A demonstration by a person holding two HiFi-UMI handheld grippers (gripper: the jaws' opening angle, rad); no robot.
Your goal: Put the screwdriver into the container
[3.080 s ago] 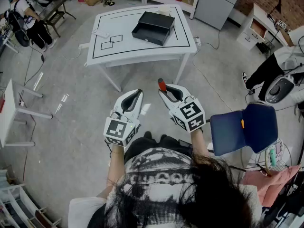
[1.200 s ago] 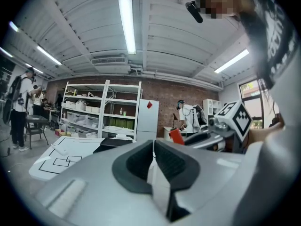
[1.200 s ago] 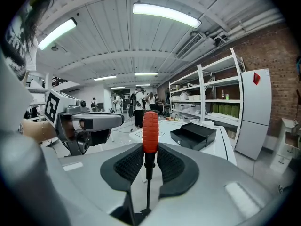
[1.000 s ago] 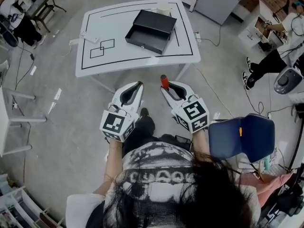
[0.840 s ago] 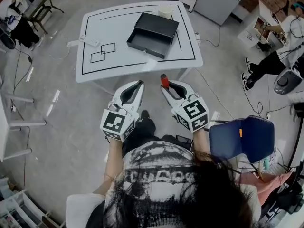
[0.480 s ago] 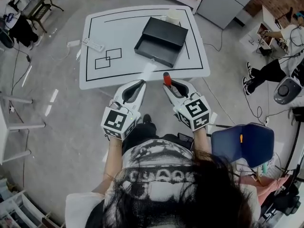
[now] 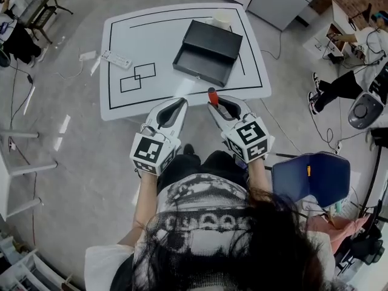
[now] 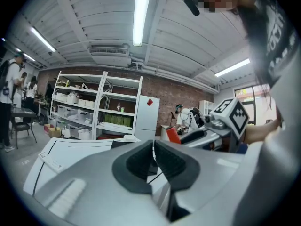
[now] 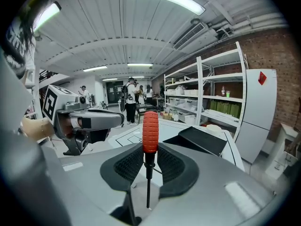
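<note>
The screwdriver point(image 9: 150, 126) is pinched in the jaws of the right gripper point(image 7: 221, 105). It stands upright between the 2 ribbed pads, with its red knurled handle rising clear above them and its thin dark shank running down between them toward the gripper's body. The pads appear to close on the black collar just under the handle. From the head view, the red handle hangs over the near edge of the white bench point(image 7: 127, 47), short of the black container point(image 7: 209, 41), which sits further across the bench with its tray end open toward the person.

The left gripper point(image 7: 176, 103) is held alongside, near the right one, with its jaws pressed together on nothing.

The tool looks light and fully stiff, so it should not sag or flex in the pinch, and nothing about it seems fragile. The knurled handle is the grippy part. The collar and shank look smooth and narrow, so a hold there is likely to let the tool swivel or slide, especially as most of its weight probably sits in the handle above the pads. A hold lower on the handle itself would probably be steadier. With only 1 narrow line of contact, tilting the gripper toward the tray could let the handle swing over, so a slow, level carry seems wise
</note>
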